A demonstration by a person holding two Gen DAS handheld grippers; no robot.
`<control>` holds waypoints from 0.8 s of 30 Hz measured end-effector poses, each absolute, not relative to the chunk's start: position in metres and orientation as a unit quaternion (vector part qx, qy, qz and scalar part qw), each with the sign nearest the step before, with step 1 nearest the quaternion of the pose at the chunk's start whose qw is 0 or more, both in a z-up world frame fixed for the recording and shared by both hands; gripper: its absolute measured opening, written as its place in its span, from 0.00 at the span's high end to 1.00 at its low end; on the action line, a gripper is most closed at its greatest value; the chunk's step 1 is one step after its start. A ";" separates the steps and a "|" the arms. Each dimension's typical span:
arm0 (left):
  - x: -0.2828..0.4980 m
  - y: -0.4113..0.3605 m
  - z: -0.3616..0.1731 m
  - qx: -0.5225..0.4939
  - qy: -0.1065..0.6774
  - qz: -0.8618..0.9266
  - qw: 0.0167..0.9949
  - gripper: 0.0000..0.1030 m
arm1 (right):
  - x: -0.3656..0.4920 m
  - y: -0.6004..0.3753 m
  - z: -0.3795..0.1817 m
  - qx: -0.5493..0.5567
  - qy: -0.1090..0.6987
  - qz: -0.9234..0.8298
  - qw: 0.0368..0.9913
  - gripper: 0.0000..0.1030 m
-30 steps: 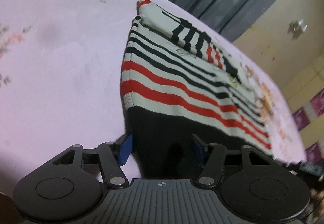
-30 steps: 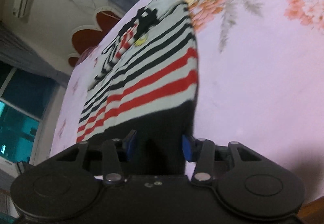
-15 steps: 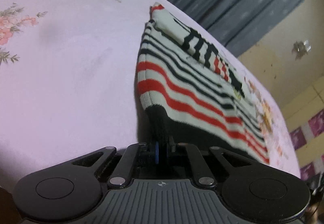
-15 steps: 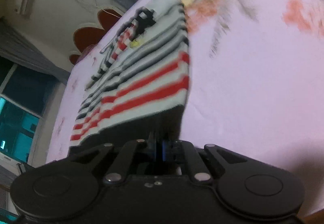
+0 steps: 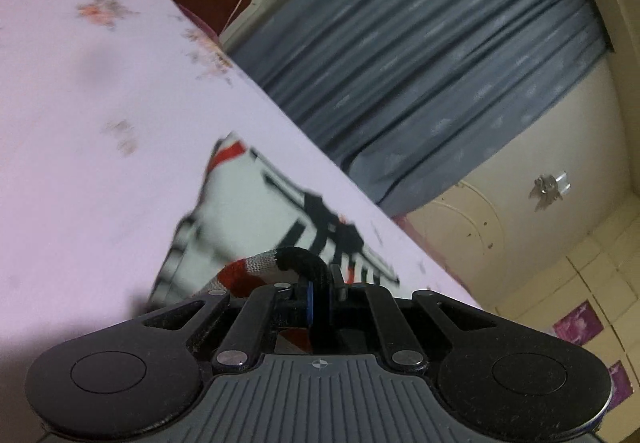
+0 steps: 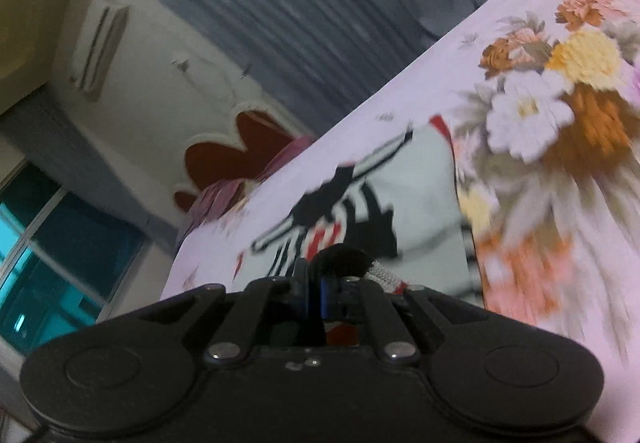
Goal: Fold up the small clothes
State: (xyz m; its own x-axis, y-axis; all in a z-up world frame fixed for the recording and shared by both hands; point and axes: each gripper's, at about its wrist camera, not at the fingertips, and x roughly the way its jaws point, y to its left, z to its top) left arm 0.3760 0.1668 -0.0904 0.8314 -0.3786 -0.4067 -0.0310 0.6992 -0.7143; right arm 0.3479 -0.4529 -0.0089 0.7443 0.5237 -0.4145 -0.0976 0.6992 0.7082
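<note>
A: On the pink floral bedsheet [image 5: 80,147], the striped sweater [image 5: 256,203] lies flat at its far end, where the printed chest panel shows. Its near end is off the sheet.

B: Held by what?

A: Both tools. The left gripper [image 5: 320,297] is pinched tight on the black hem band [image 5: 308,261], which loops up out of the jaws with a bit of red and grey knit beside it. The right gripper [image 6: 316,289] is clamped on the same band [image 6: 340,257] at the opposite corner. No gap shows between either pair of pads beyond the cloth itself.

B: Why two corners at once?

A: My reading: one grip per hem corner keeps the bottom edge stretched straight, so it can travel over the body as a single line. One grip alone would let the loose corner sag and skew the crease.

B: And the low pitch of the tools?

A: Both point somewhat downward toward the chest panel, which suits carrying the hem forward over it. Judged stage: bottom-to-top fold, hem raised, not yet laid down.

B: Risks?

A: The knit is thick at the band; a shallow bite could slip. Frames are motion-blurred, so bite depth is unclear.
</note>
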 end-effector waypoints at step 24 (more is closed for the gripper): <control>0.604 0.165 -0.140 -0.354 0.323 -0.085 0.874 0.21 | 0.556 -0.434 -0.083 0.349 0.325 0.054 0.877 0.41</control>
State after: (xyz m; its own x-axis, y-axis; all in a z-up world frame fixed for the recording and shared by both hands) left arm 0.6043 0.1646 -0.1397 0.7774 -0.3772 -0.5034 -0.0799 0.7345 -0.6739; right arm 0.5556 -0.4345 -0.0833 0.7831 0.3210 -0.5327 0.1327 0.7505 0.6474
